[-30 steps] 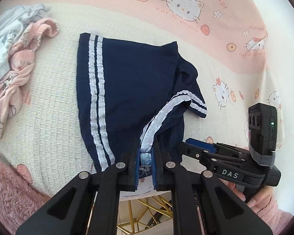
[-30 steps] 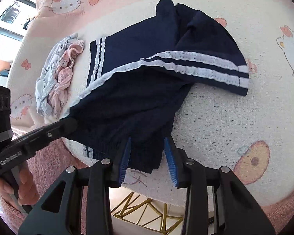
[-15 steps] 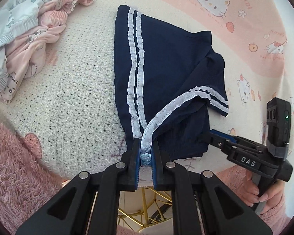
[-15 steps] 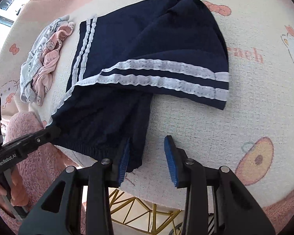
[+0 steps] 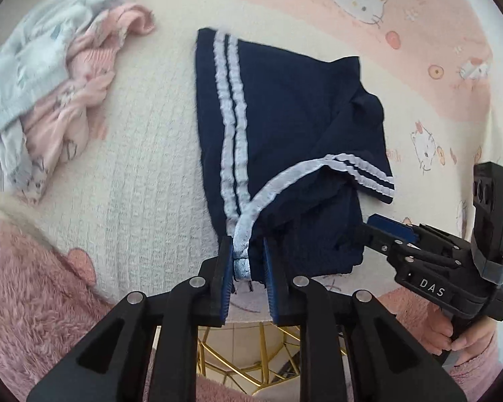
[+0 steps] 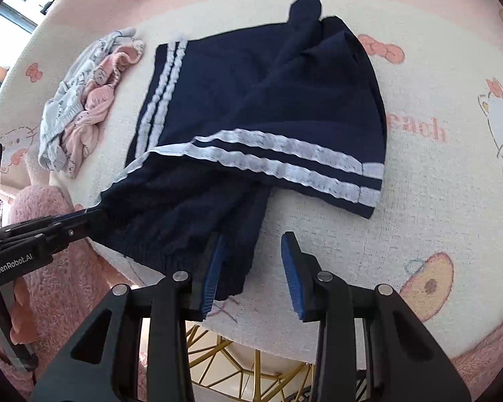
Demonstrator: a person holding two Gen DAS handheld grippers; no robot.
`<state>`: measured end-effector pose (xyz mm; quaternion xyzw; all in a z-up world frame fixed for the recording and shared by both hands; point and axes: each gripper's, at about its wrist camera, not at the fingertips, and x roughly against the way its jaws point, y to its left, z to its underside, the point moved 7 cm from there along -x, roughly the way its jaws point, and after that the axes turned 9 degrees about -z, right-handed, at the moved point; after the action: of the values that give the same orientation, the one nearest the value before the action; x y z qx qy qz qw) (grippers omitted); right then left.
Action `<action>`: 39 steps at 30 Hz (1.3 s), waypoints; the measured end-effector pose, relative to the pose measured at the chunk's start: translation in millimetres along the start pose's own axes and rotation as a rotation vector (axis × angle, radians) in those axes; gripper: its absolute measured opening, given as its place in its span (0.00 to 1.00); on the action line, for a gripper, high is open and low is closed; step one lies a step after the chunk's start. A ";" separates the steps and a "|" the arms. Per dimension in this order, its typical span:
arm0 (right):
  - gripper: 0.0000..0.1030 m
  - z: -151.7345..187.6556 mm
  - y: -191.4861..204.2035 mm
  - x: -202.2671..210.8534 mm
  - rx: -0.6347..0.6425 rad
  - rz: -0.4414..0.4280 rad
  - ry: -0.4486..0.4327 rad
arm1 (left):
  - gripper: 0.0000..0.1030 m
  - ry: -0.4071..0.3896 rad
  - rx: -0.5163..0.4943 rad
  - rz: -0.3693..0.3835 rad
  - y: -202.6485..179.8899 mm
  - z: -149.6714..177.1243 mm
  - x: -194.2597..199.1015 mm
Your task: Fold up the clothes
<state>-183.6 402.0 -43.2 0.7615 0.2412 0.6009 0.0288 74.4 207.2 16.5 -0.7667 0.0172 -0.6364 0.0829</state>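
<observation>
A navy garment with white lace stripes lies partly folded on the cloth-covered table. One striped hem is turned over the waistband end near the table's front edge. My left gripper sits at that near corner. Its fingers stand slightly apart, and the white trim lies between them against the left pad. In the right wrist view the left gripper shows at the garment's left corner. My right gripper is open. Its left finger overlaps the waistband edge and its right finger is over bare cloth.
A heap of pink and pale grey clothes lies at the far left of the table. The front table edge runs just under both grippers, with a gold wire frame below it. Pink fuzzy fabric borders the near left. A hand holds the right gripper.
The left fingers have spread apart around the white trim they were clamping. The garment has settled flatter on the table. The right gripper stays open at the waistband edge.
</observation>
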 end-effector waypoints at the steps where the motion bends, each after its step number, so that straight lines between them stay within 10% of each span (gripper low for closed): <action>1: 0.35 0.1 0.1 0.0 0.000 0.000 0.000 | 0.18 0.010 -0.017 0.003 -4.1 -1.2 -2.9; 11: 0.38 1.1 1.5 0.2 0.003 -0.003 0.001 | 0.33 0.146 0.062 -0.023 14.1 20.9 -32.4; 28: 0.40 2.9 3.8 0.6 0.008 -0.008 0.003 | 0.33 -0.038 -0.174 -0.236 -22.2 -14.1 14.7; 39: 0.42 4.1 5.2 0.9 0.011 -0.011 0.005 | 0.33 -0.140 -0.503 -0.044 -161.5 -35.9 -1.3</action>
<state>-178.0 398.7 -41.8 0.7590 0.2486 0.6011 0.0272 26.2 362.8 45.6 -0.8055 0.1522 -0.5592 -0.1233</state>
